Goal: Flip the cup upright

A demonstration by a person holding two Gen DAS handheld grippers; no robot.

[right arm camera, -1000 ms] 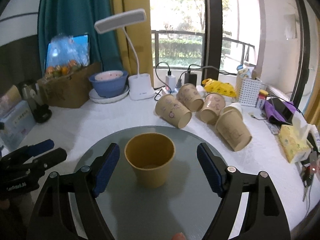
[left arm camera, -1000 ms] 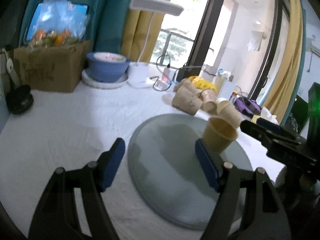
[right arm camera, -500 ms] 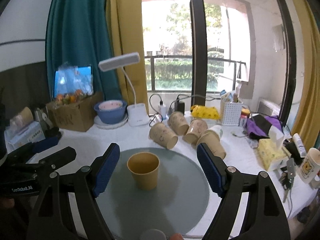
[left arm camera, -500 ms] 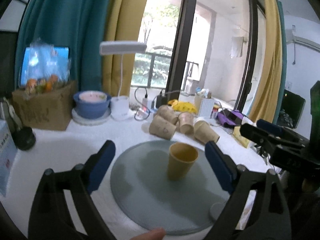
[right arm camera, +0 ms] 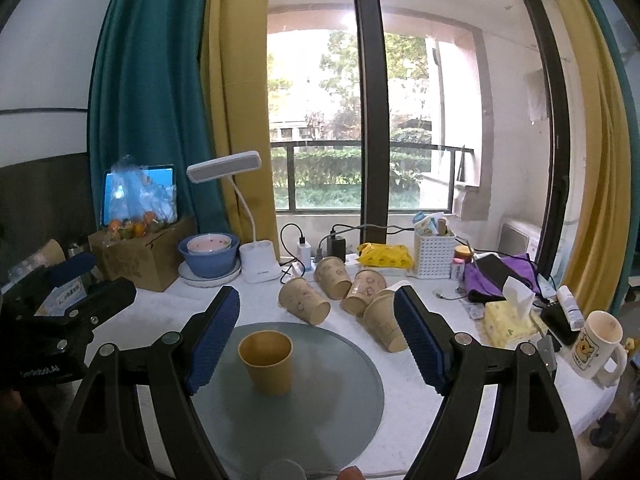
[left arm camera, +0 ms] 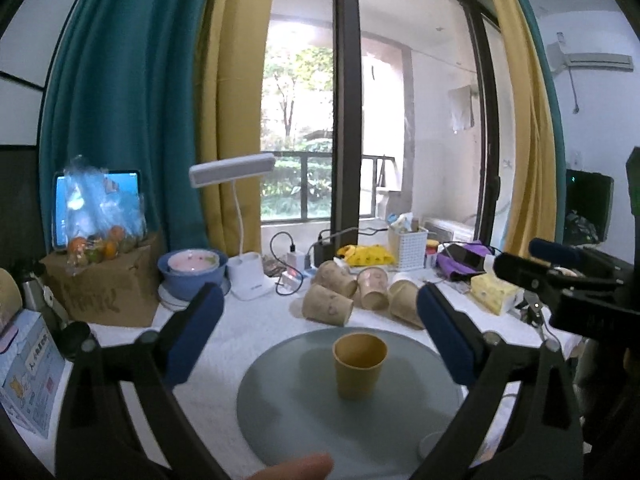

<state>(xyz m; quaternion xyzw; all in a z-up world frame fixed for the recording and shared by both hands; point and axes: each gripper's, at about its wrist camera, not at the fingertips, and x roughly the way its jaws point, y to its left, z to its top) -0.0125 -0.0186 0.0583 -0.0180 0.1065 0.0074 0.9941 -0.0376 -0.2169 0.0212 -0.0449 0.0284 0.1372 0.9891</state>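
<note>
Yellow paper cup [left arm camera: 359, 365] stands upright on the round grey mat [left arm camera: 292, 412], beyond the left gripper [left arm camera: 316, 338] between its wide-open jaws, while the right view shows it [right arm camera: 265, 360] beside the right gripper's [right arm camera: 316, 342] left jaw, also spread wide

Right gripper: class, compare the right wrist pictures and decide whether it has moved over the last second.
Yes. The right gripper has pulled back and up: the yellow cup on the grey round mat looks smaller and sits left of centre.
</note>
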